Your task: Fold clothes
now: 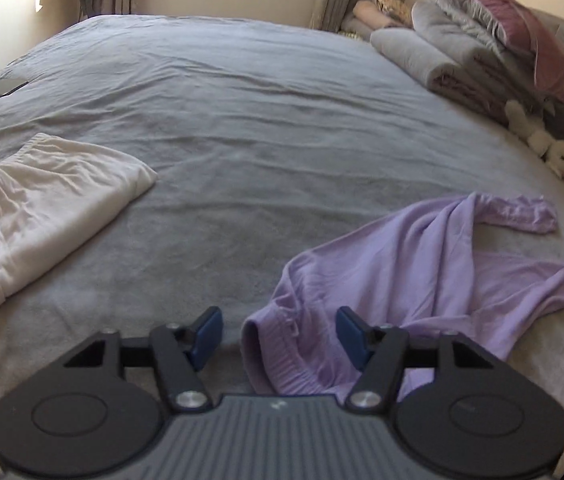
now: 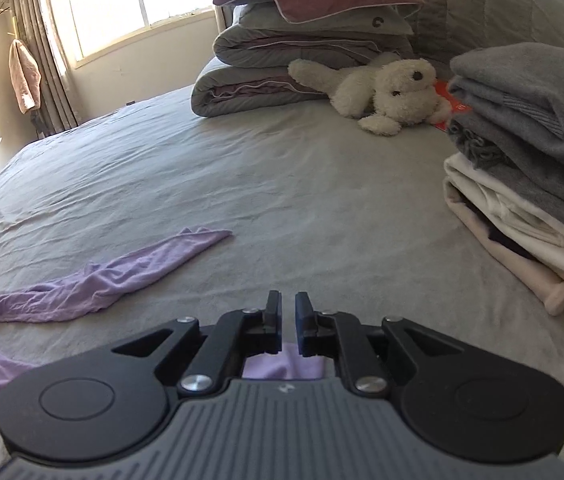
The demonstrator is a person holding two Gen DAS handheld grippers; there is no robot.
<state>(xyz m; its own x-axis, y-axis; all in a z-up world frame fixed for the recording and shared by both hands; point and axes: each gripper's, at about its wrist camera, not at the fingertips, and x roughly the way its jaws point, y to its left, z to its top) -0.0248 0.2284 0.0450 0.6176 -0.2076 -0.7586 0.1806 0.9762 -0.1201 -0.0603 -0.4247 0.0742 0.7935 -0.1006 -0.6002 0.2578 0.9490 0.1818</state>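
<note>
A lavender garment [image 1: 421,280] lies crumpled on the grey bed [image 1: 262,120], with one leg or sleeve stretched out to the far right. My left gripper [image 1: 278,332] is open just above its near ribbed edge. That edge lies between the blue pads [image 1: 208,330], which do not touch it. In the right wrist view a long strip of the same lavender garment [image 2: 122,276] runs across the sheet at the left. My right gripper [image 2: 289,304] shows a narrow gap between its tips with nothing pinched; lavender cloth shows underneath, behind the fingers.
A folded white garment [image 1: 42,220] lies at the left. A stack of folded grey and white clothes [image 2: 529,152] stands at the right. A white plush toy [image 2: 393,92], folded duvets and pillows [image 1: 481,40] sit by the headboard. A dark flat object [image 1: 4,87] rests far left.
</note>
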